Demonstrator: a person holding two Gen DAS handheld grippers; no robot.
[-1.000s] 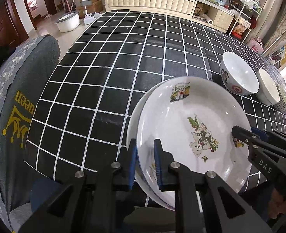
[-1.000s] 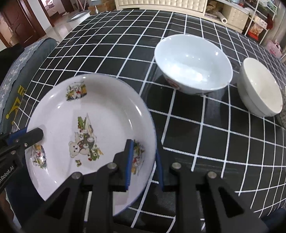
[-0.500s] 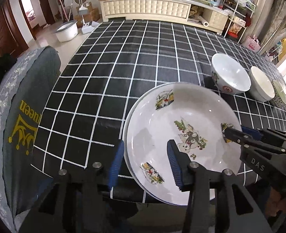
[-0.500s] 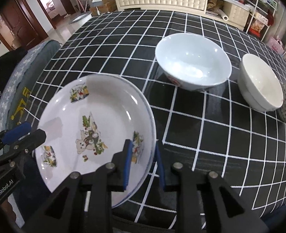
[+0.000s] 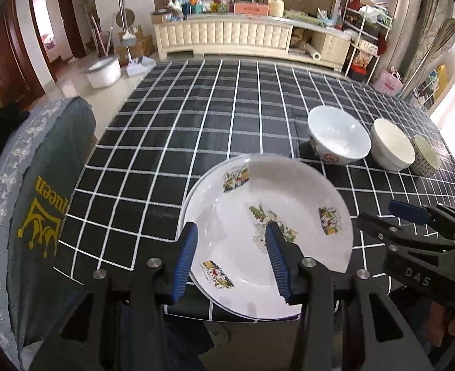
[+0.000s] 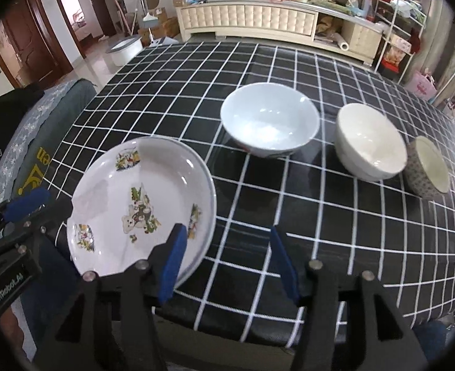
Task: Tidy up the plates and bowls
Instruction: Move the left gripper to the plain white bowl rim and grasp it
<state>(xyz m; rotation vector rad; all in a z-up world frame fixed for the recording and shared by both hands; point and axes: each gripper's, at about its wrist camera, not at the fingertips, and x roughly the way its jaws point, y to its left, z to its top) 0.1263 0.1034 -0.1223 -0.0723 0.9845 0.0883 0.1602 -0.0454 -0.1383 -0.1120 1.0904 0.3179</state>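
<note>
Black plastic arms with ribbed blue pads frame both views. The left hand-held gripper is spread wide with nothing between its pads; one pad sits over the plate's left rim, the other over its middle. The right hand-held gripper is equally wide open and empty, its left pad over the plate's right edge.

The plate lies flat at the table's near edge, a glossy white shallow dish printed with a cartoon bear and small flower panels (a second rim seems to peek out beneath its left side, though I cannot be sure). Under it, the table wears a smooth black cloth gridded with thin white lines.

Farther back to the right, three round bowls stand upright in a row: a large white bowl with a red mark on its side, a plain cream bowl just beside it, and a small patterned bowl touching the cream one.

A grey fabric chair back with yellow lettering stands to the left.
</note>
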